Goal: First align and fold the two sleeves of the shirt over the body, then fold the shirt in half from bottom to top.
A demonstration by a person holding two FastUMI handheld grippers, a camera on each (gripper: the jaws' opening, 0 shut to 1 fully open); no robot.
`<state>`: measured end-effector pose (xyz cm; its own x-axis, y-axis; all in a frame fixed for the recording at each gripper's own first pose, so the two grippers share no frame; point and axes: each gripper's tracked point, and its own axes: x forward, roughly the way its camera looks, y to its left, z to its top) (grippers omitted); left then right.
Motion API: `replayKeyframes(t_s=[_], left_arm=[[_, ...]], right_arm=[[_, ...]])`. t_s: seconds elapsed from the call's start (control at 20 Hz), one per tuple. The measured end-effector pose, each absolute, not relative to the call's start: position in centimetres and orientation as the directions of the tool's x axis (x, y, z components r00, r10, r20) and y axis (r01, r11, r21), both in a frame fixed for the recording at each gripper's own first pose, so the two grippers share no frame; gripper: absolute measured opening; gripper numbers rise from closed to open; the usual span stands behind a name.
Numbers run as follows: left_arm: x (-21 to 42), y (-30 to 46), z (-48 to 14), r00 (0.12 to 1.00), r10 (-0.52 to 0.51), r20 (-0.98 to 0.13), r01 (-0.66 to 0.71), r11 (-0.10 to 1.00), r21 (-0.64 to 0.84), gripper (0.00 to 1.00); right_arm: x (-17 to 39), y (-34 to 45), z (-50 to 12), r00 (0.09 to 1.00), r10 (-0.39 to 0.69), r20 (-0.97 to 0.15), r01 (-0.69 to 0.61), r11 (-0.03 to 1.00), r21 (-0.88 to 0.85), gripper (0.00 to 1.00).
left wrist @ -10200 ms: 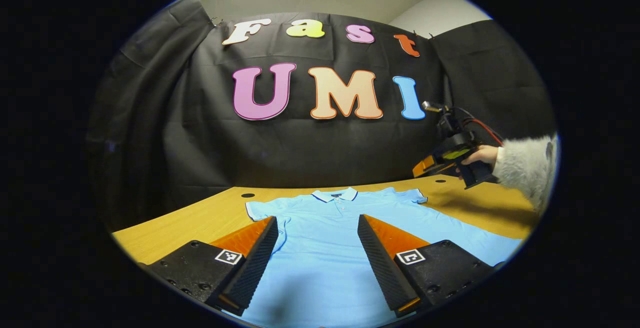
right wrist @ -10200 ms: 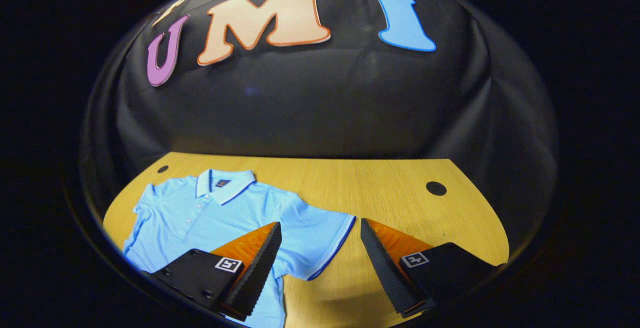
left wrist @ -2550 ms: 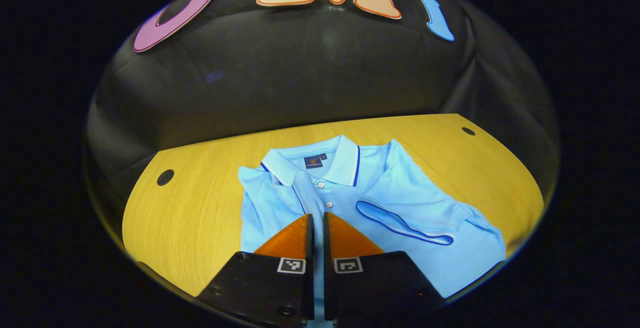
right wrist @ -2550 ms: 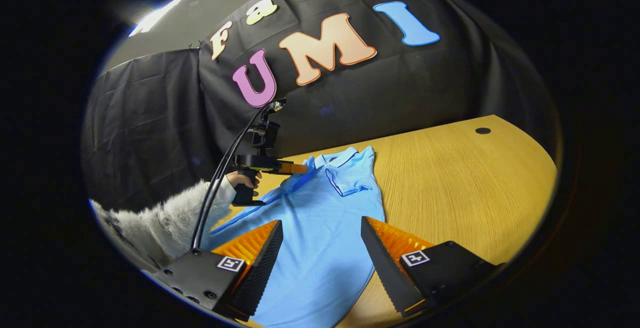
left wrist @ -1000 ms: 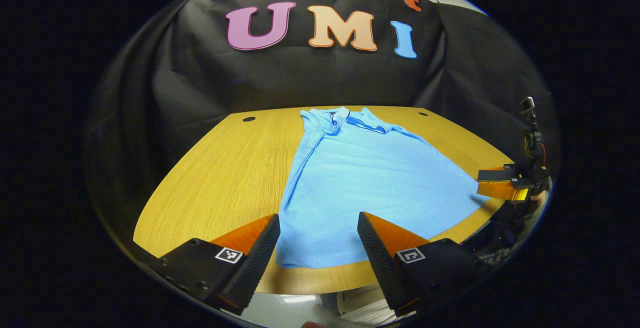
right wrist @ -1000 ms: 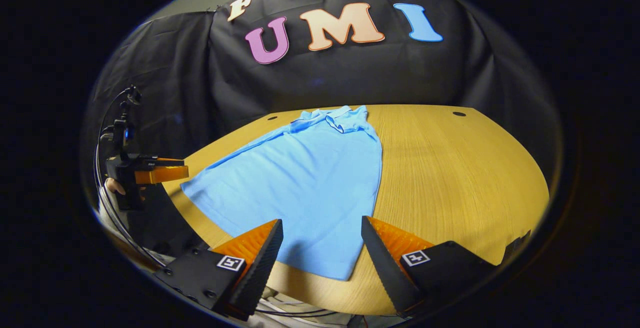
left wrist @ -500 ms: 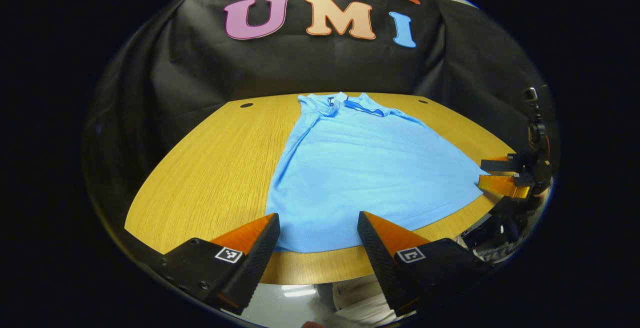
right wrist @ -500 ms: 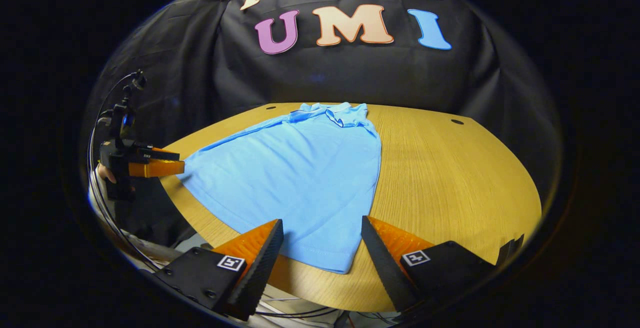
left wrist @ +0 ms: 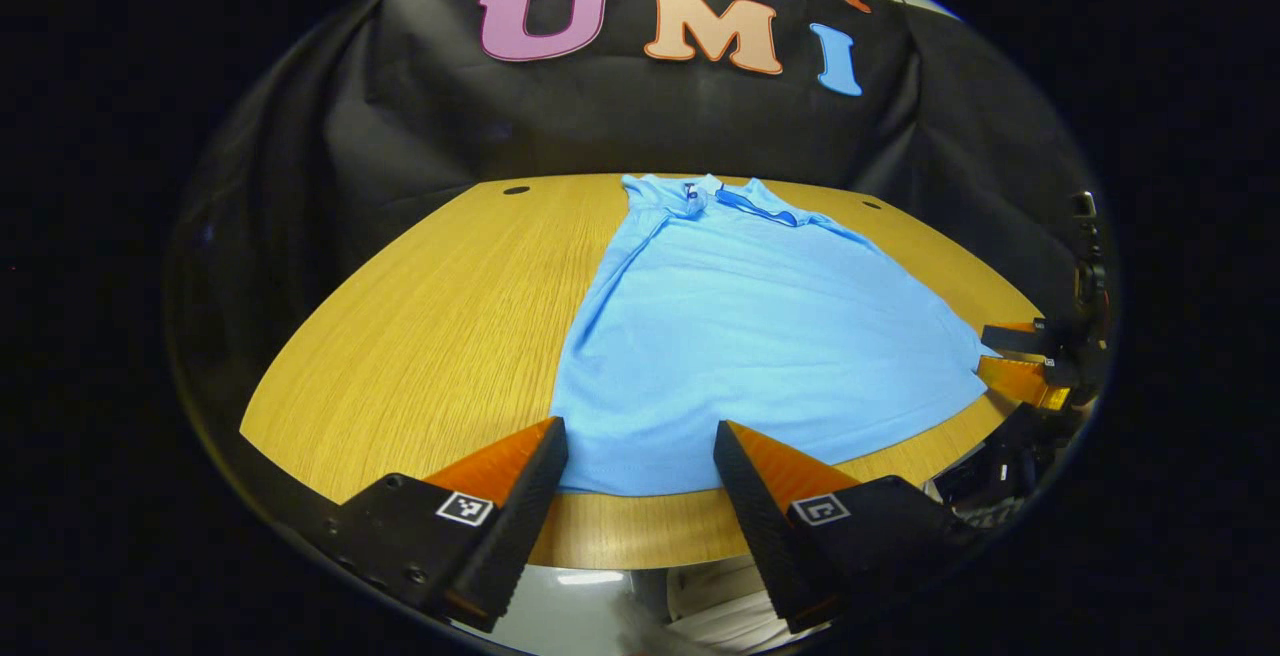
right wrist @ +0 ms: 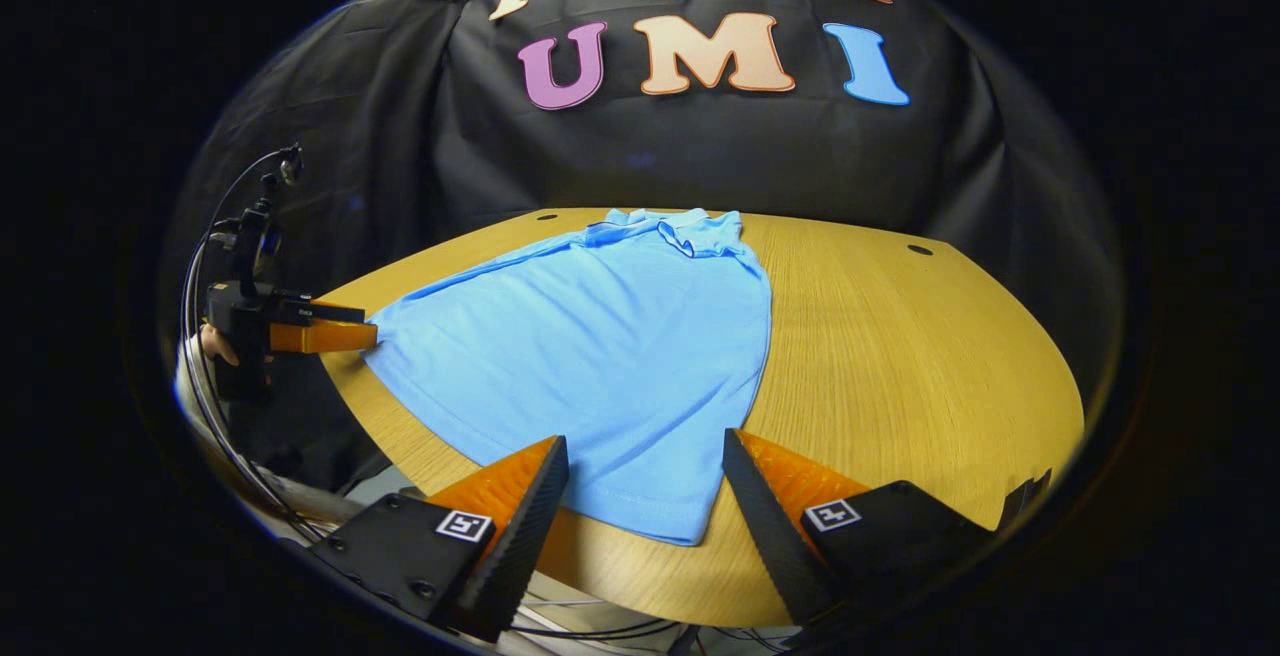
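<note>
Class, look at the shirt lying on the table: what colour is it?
The shirt is light blue, with darker blue trim at the collar; the left gripper view shows it best.

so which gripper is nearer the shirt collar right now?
Neither clearly. Left gripper and right gripper both sit open at the hem of the shirt, opposite corners, with the collar at the table's far end.

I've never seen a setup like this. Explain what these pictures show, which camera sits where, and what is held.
A person holds a two-finger gripper in each hand; no robot arm is involved. Each picture comes from a fisheye camera riding on one gripper, looking along its fingers. In the left gripper view, the left gripper is open at the hem of a light blue polo shirt, which lies on a wooden table with its sleeves folded in. In the right gripper view, the right gripper is open at the hem's other corner. Neither holds anything.
</note>
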<state>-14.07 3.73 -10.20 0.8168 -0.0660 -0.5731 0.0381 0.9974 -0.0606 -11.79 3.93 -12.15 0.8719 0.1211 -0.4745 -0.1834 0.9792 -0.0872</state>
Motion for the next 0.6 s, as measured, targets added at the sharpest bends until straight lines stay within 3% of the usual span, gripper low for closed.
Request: replayKeyframes(t_s=[0.05, 0.1, 0.15, 0.2, 0.25, 0.45, 0.6], left_arm=[[-13.9, 3.5, -10.1, 0.823, -0.070, -0.563, 0.042, 0.997, -0.063, 0.87], [-14.0, 3.3, -9.9, 0.830, -0.080, -0.552, 0.050, 0.996, -0.069, 0.84], [-13.6, 2.9, -9.9, 0.837, -0.092, -0.540, 0.062, 0.995, -0.073, 0.71], [-13.2, 2.3, -10.1, 0.842, -0.101, -0.530, 0.070, 0.994, -0.079, 0.64], [-13.0, 2.0, -10.1, 0.846, -0.103, -0.523, 0.069, 0.994, -0.084, 0.45], [-12.2, 1.2, -10.0, 0.857, -0.119, -0.501, 0.074, 0.991, -0.108, 0.09], [-12.1, 1.1, -10.0, 0.863, -0.120, -0.490, 0.087, 0.992, -0.090, 0.02]], right_arm=[[-11.8, 4.0, -12.3, 0.873, 0.122, -0.473, -0.184, 0.979, -0.087, 0.90], [-11.7, 4.2, -12.3, 0.872, 0.127, -0.473, -0.187, 0.979, -0.081, 0.95], [-11.9, 4.5, -12.3, 0.869, 0.136, -0.475, -0.194, 0.978, -0.074, 0.93], [-11.9, 4.7, -12.3, 0.867, 0.146, -0.477, -0.202, 0.977, -0.069, 0.83], [-11.9, 5.0, -12.5, 0.866, 0.150, -0.476, -0.208, 0.976, -0.070, 0.80], [-11.9, 6.3, -12.7, 0.856, 0.192, -0.480, -0.244, 0.969, -0.048, 0.45], [-11.7, 6.6, -12.5, 0.855, 0.202, -0.477, -0.244, 0.969, -0.026, 0.14]])
